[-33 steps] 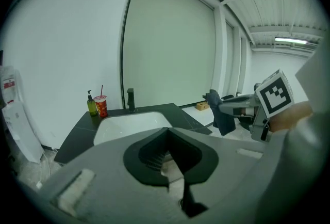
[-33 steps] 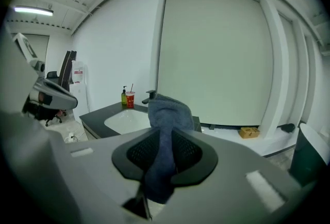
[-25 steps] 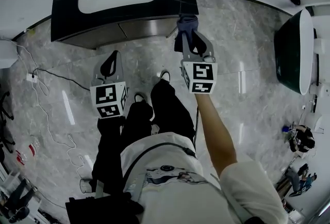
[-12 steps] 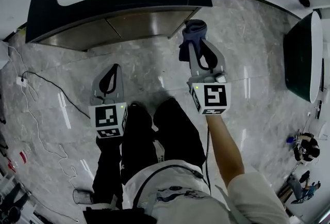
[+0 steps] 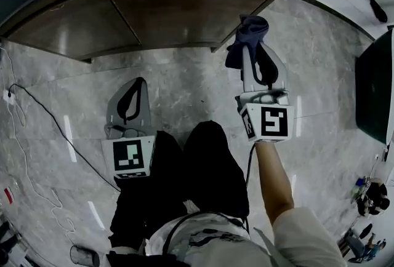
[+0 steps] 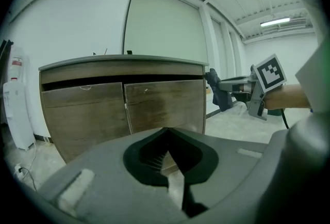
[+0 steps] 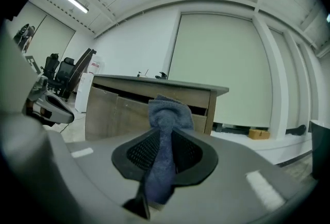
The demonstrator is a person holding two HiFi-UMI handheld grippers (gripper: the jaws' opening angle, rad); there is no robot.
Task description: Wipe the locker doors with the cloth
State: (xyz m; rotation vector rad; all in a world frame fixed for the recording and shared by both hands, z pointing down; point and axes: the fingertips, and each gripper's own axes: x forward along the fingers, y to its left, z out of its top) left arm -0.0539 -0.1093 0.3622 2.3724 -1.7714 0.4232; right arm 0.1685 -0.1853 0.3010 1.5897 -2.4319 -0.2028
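Wooden locker doors (image 5: 184, 13) ahead, cloth (image 5: 249, 35) lengthwise in right tongs (image 7: 164, 125)

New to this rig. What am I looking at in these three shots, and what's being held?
There is no robot here. A person stands on a grey marble floor with a handheld claw in each hand. The top-down picture comes from a camera on their head and shows their legs and both tools. The other two pictures come from cameras riding on each tool, looking along its jaws. The left claw is shut and empty. The right claw is shut on a dark blue cloth. Ahead are the wooden cabinet doors to be wiped; the cloth is not on them yet. A black cable trails across the floor.
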